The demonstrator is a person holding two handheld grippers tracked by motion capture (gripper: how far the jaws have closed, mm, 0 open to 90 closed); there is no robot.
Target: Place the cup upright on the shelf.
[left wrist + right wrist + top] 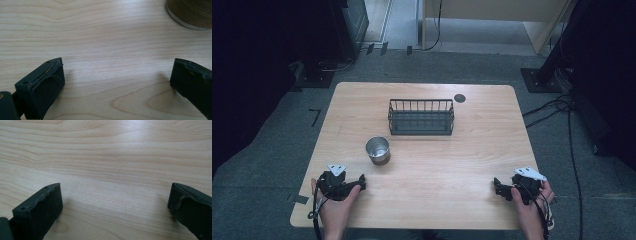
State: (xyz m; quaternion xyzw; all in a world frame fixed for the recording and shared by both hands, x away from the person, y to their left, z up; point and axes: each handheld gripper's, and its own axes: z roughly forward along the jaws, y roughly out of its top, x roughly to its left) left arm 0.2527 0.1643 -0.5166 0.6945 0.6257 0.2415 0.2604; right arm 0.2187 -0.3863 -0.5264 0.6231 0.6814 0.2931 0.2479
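– What is the table [472, 165] showing?
– Pale wood grain, smooth, faintly shining.
– And the cup [377, 149]?
– Brushed metal, glinting dully. The far basket [421, 118] is looking like dark matt wire; the jaws, matt black.

A light wooden table [492, 150] stands on a grey carpet floor [262, 170] in a dim room.

The table has round corners and a small dark round hole cover [460, 98] near its far edge. Black cables [557, 107] lie on the floor at the right, next to a flat black stand foot [539, 81]. A big dark box-shaped thing [347, 25] stands at the far left. A pale wooden piece of furniture [492, 15] stands at the back. The sides of the room are very dark.
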